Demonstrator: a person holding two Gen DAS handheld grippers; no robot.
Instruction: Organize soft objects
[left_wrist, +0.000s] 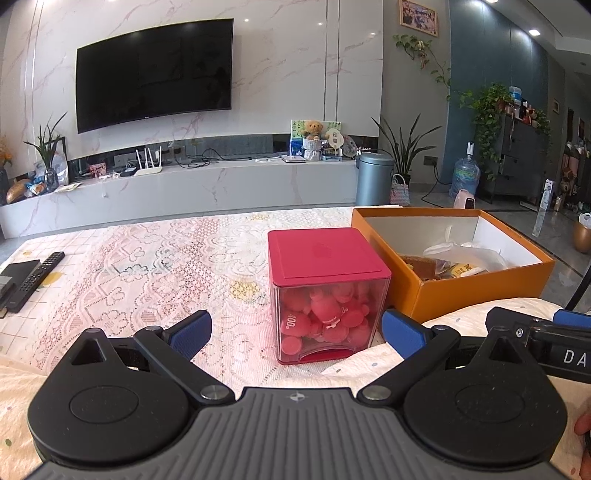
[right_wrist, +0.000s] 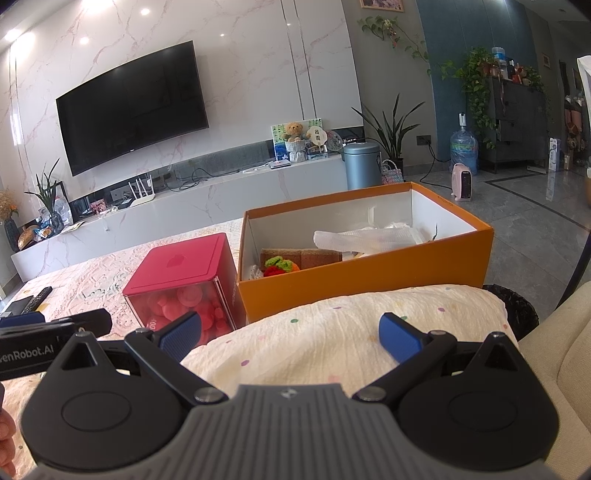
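Orange box (left_wrist: 476, 284) near wall hiding most of its contents, right claw (left_wrist: 554, 332) cut off at the left wrist view's right edge, remote (right_wrist: 37, 297) partly behind left claw (right_wrist: 55, 325), tabletop's (left_wrist: 147, 258) near edge hidden under cream pillow (right_wrist: 332, 332)

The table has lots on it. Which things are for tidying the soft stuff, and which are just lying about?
For the job:
pillow
orange box
knitted toy
left gripper
right gripper

Lying about:
red container
remote
television
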